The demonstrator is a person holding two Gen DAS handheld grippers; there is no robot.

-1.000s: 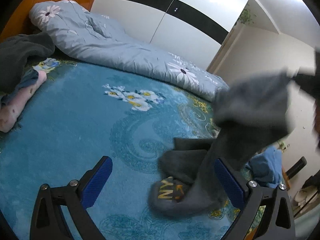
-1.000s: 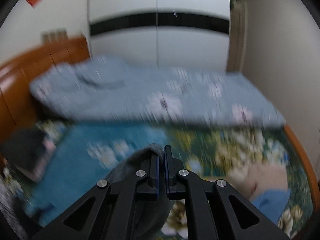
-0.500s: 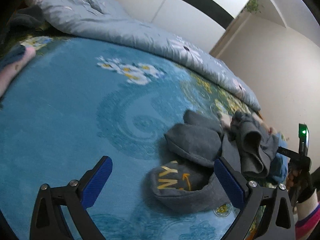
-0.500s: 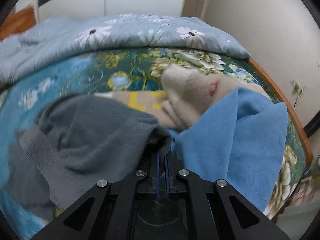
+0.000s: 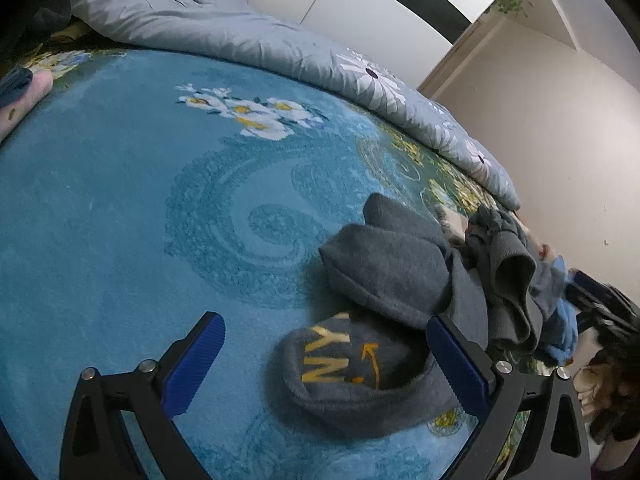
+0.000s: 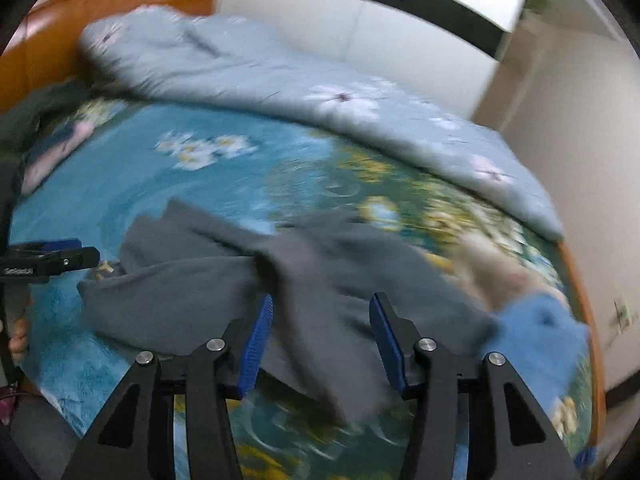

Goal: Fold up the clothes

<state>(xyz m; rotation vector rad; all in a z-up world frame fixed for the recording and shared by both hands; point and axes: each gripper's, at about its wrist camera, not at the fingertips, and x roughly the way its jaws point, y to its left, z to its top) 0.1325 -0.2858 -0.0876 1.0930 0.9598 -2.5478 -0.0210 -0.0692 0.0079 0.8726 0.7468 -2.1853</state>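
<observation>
A crumpled grey sweatshirt (image 5: pixel 392 272) with yellow "NY" lettering lies bunched on the blue floral bedspread (image 5: pixel 120 208). My left gripper (image 5: pixel 326 354) hovers open just above its near edge, with the lettered fold between the blue pads. In the right wrist view the same grey sweatshirt (image 6: pixel 224 292) spreads out below my right gripper (image 6: pixel 320 338), which is open with cloth lying under and between its fingers, gripped by neither. The right gripper (image 5: pixel 592 300) also shows at the far right of the left wrist view.
A grey-blue flowered quilt (image 5: pixel 224 28) is heaped along the far side of the bed. A light blue garment (image 6: pixel 536 332) and a beige one (image 6: pixel 492 268) lie right of the sweatshirt. Pink and dark clothes (image 6: pixel 44 148) sit at the left by the wooden headboard (image 6: pixel 80 12).
My right gripper lowered the lifted sweatshirt onto the bed, then opened and let go of it. The left gripper dipped closer to the bedspread, still open.
</observation>
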